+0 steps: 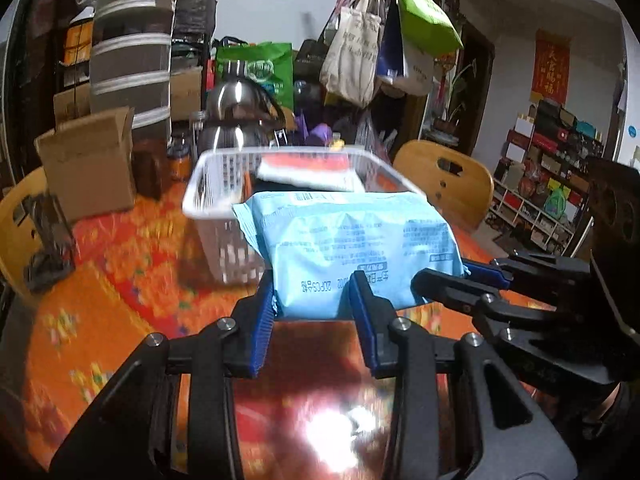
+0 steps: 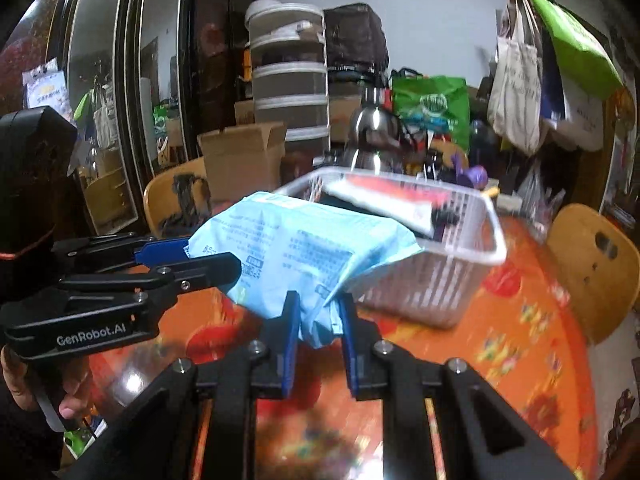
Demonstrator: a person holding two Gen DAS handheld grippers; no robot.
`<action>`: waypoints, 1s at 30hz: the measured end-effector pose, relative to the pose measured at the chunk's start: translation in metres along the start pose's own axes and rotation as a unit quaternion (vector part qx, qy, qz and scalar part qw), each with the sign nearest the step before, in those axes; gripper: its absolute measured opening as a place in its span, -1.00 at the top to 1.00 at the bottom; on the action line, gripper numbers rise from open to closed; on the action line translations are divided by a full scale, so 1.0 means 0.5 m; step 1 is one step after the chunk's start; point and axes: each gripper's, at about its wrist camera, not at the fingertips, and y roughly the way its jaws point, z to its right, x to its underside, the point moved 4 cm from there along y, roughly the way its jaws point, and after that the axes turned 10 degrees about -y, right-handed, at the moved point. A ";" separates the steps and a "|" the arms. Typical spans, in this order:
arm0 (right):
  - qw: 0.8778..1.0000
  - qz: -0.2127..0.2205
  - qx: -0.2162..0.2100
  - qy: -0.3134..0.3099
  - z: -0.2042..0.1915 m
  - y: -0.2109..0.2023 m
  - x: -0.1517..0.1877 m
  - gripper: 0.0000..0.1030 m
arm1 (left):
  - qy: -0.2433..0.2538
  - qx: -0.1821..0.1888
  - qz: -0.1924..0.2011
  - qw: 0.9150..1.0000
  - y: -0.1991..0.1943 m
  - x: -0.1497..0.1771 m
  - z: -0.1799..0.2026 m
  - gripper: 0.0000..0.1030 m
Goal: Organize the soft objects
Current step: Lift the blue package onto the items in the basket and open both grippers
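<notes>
Pack [image 1: 352, 240] | pinched at both ends: left tongs [image 1: 314, 296], right tongs [image 2: 318, 314] | above basket [image 1: 208, 184] front

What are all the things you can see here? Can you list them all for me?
soft pack: one, light blue, held up over the table in front of the basket
basket: one, clear white plastic, on the table, with a red and white packet inside
tablecloth: one, orange and red, covering the table
cardboard box: one, brown, open, on the table to the left of the basket
kettle: one, shiny silver, behind the basket
wooden chair: one, tan, right of the basket
green bag: one, hanging on the coat rack
left tool: one, black with blue pads, shut on the pack's near edge
right tool: one, black with blue pads, pinching the pack's corner
</notes>
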 end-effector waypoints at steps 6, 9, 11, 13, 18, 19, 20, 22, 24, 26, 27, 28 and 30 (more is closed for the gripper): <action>1.000 0.012 0.019 -0.009 0.076 0.032 -0.111 0.66 | 0.008 0.000 0.014 1.000 0.038 -0.144 0.025 0.38; 1.000 0.008 0.021 -0.005 0.118 0.057 -0.154 0.66 | 0.013 -0.002 0.012 1.000 0.067 -0.198 0.035 0.38; 1.000 0.006 0.018 0.000 0.148 0.080 -0.177 0.66 | 0.010 0.002 0.004 1.000 0.099 -0.239 0.036 0.39; 1.000 0.003 0.018 0.007 0.175 0.103 -0.196 0.66 | 0.007 0.000 -0.005 1.000 0.138 -0.275 0.033 0.38; 1.000 -0.006 0.027 0.008 0.223 0.164 -0.217 0.66 | 0.002 -0.011 -0.020 1.000 0.229 -0.333 0.024 0.38; 0.999 -0.012 0.027 0.012 0.232 0.180 -0.218 0.66 | -0.001 -0.013 -0.024 1.000 0.248 -0.339 0.021 0.38; 0.999 -0.015 0.027 0.015 0.240 0.192 -0.217 0.66 | -0.001 -0.016 -0.029 0.999 0.267 -0.343 0.018 0.38; 0.999 -0.018 0.029 0.016 0.250 0.211 -0.216 0.66 | -0.006 -0.019 -0.035 0.999 0.298 -0.346 0.010 0.38; 0.999 -0.018 0.032 0.016 0.253 0.221 -0.212 0.66 | -0.010 -0.023 -0.037 0.999 0.316 -0.346 0.006 0.38; 0.999 -0.019 0.031 0.015 0.256 0.231 -0.210 0.66 | -0.015 -0.032 -0.040 0.999 0.329 -0.346 0.000 0.38; 0.999 -0.019 0.030 0.014 0.257 0.234 -0.209 0.66 | -0.019 -0.031 -0.040 0.999 0.335 -0.347 -0.003 0.38; 0.999 -0.019 0.028 0.015 0.261 0.240 -0.209 0.66 | -0.024 -0.032 -0.043 0.998 0.345 -0.351 -0.007 0.38; 0.999 -0.024 0.027 0.018 0.262 0.248 -0.205 0.64 | -0.039 -0.030 -0.055 0.997 0.363 -0.348 -0.020 0.35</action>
